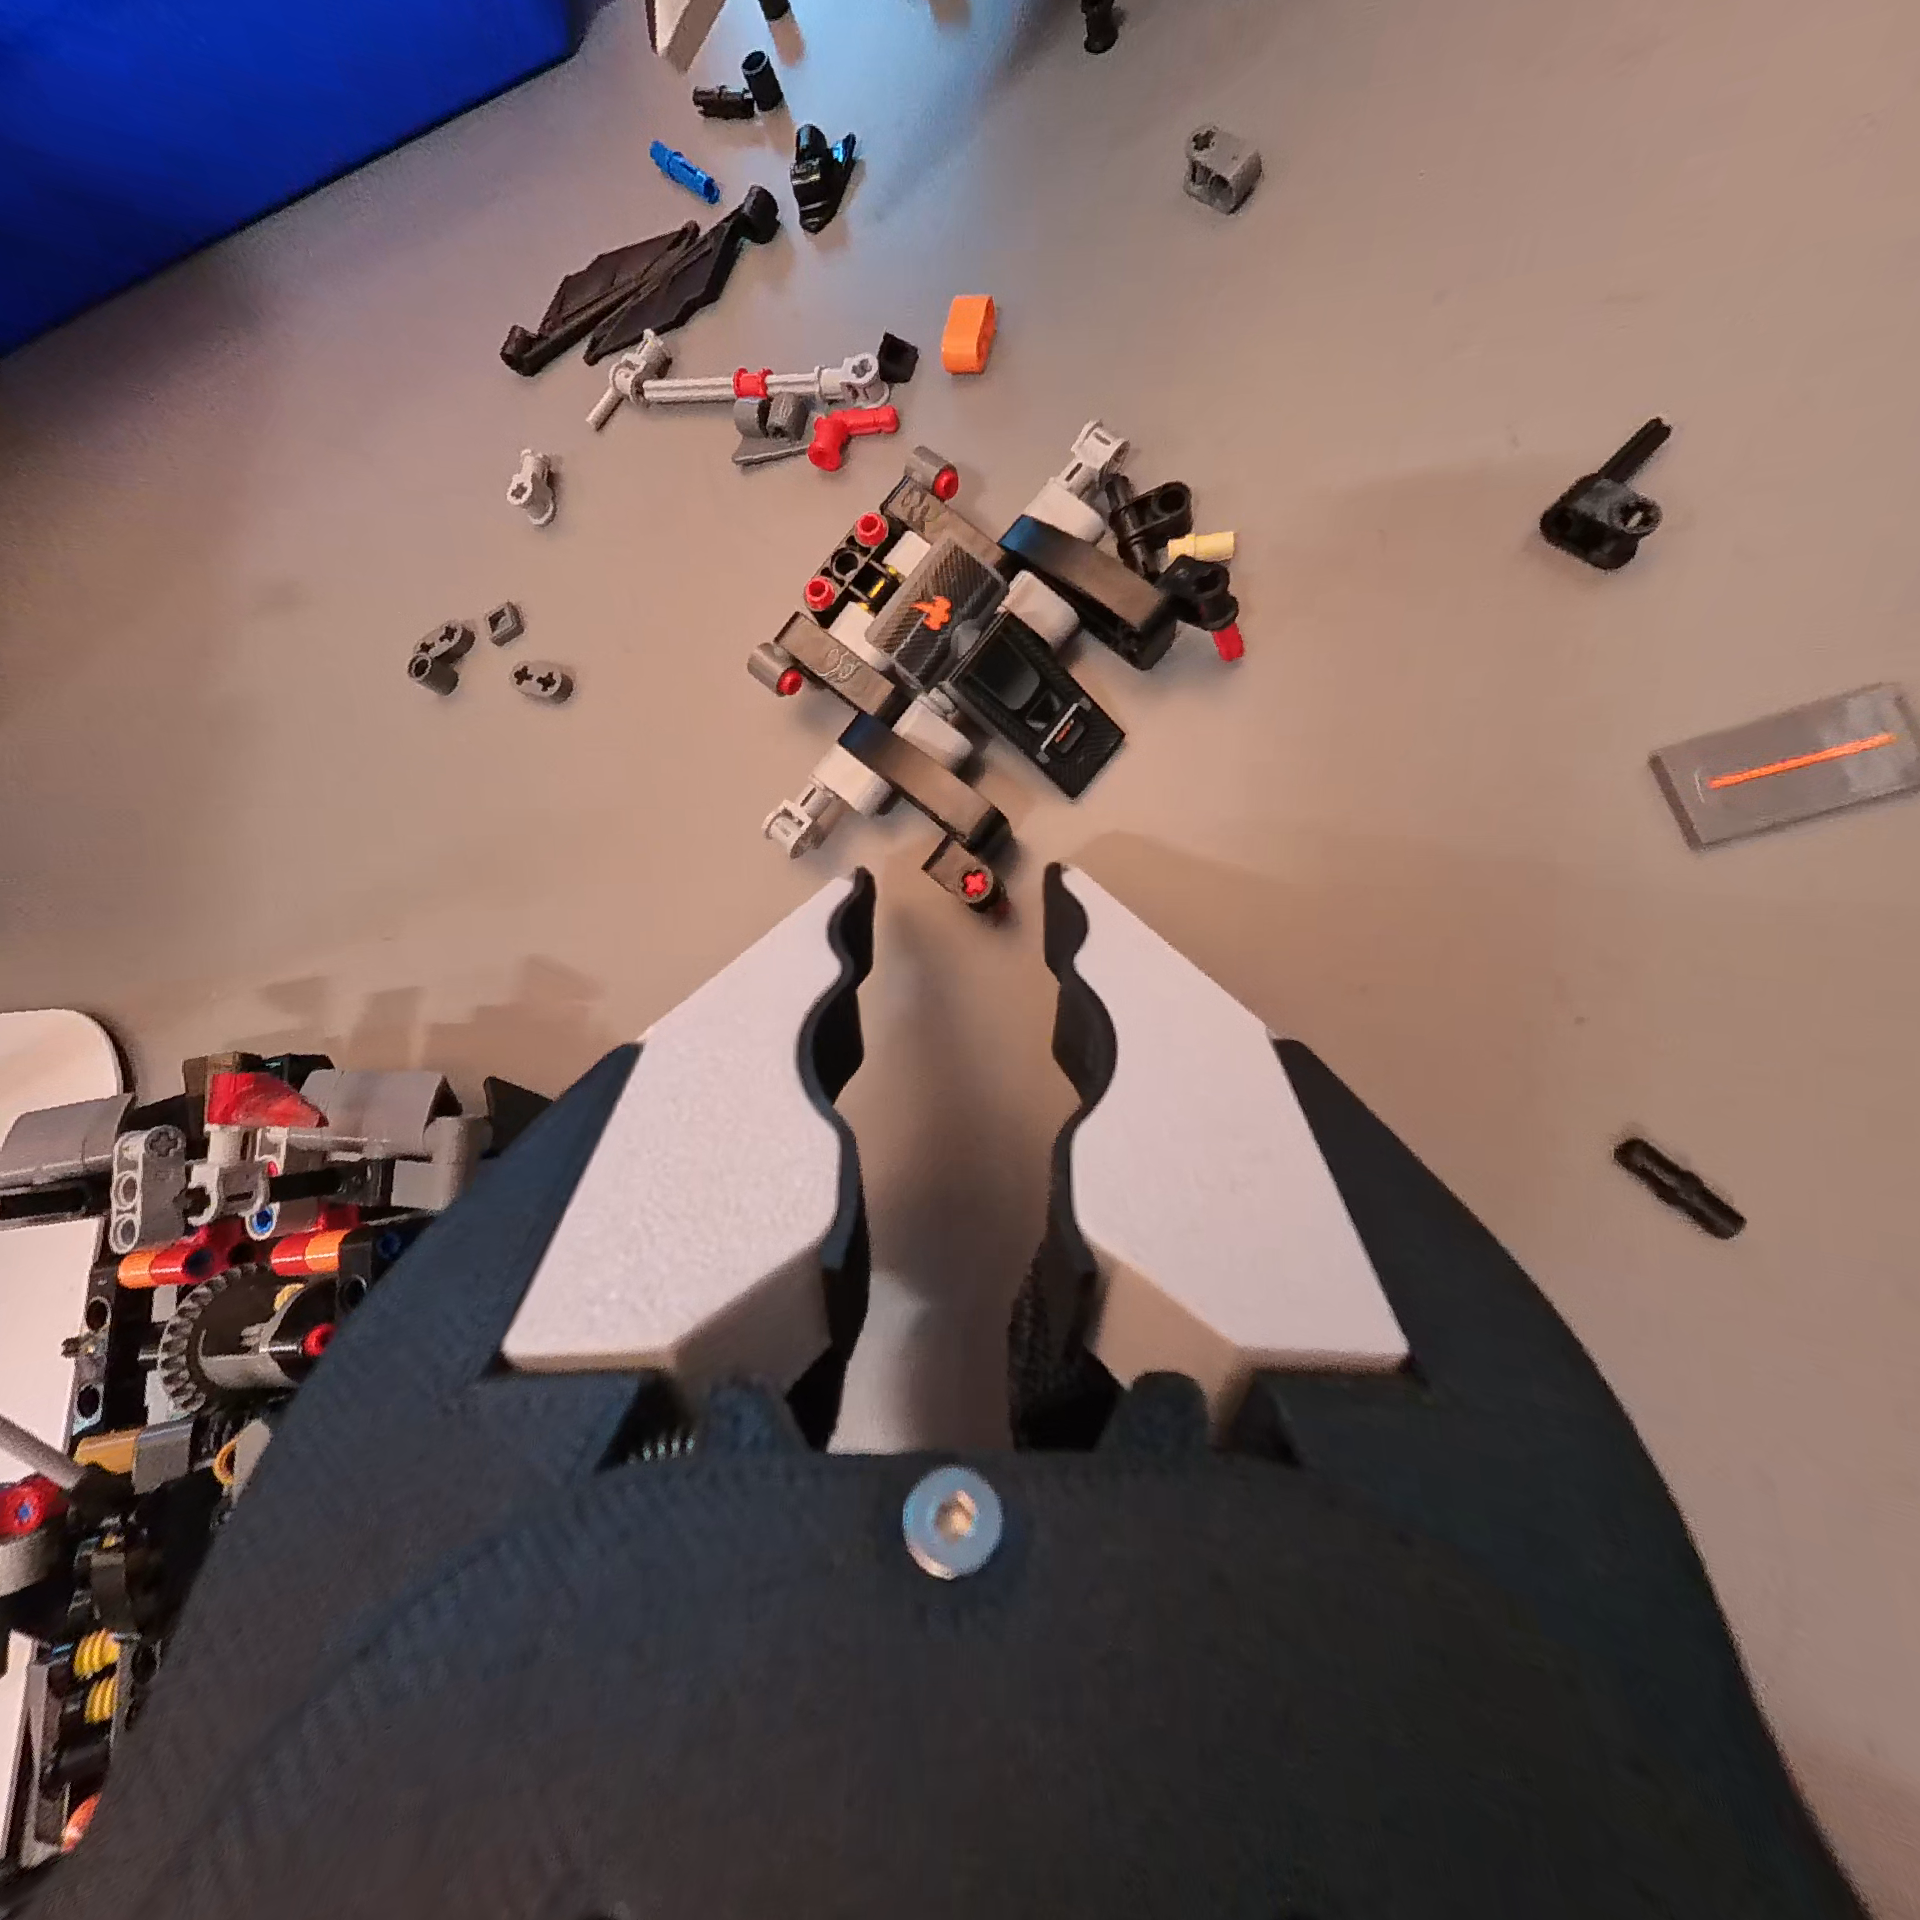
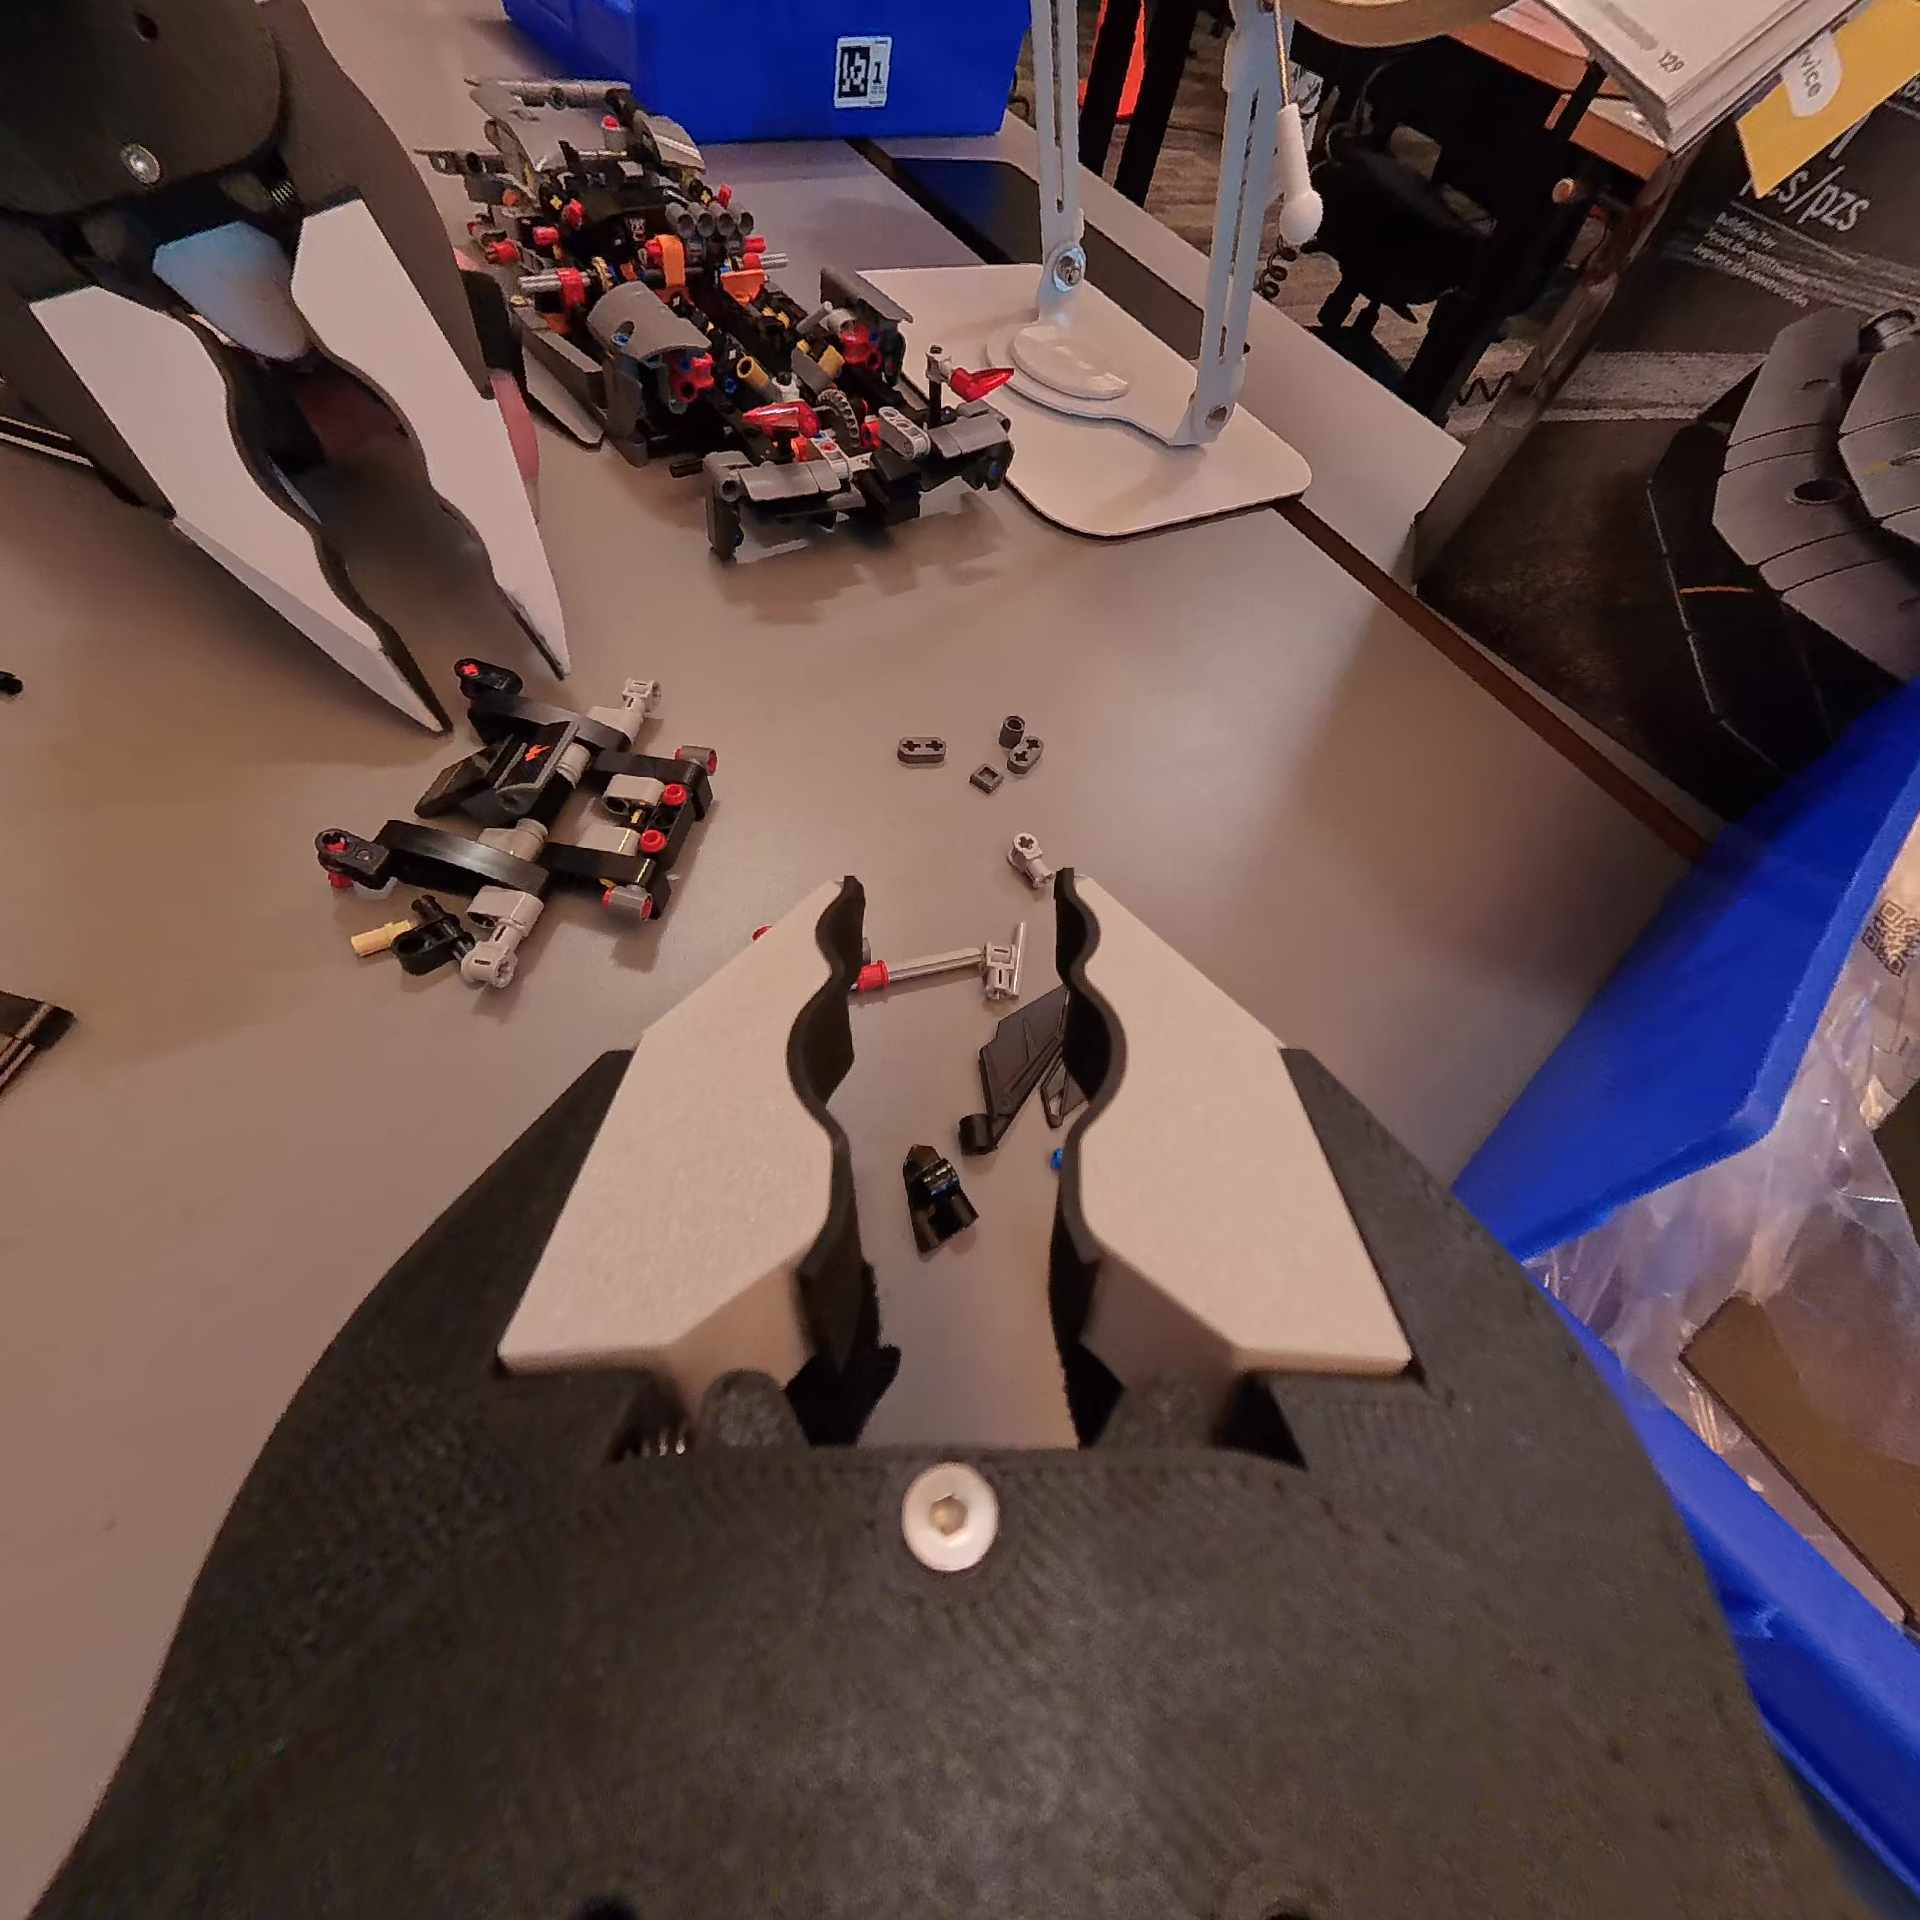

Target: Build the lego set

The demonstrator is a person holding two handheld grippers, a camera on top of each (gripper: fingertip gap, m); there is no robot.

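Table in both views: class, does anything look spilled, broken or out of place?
Nothing looks damaged. Loose pieces lie scattered over the table, as is usual mid-build: an orange piece, a grey tile with an orange stripe, a black fin panel. The small sub-assembly lies apart from the big car chassis.

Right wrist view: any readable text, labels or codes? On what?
I can't quote writing; here is where it sits.
White tag on far blue bin: legible.
Dark box print and its yellow sticker: legible.
Code label in near blue bin: blurred.
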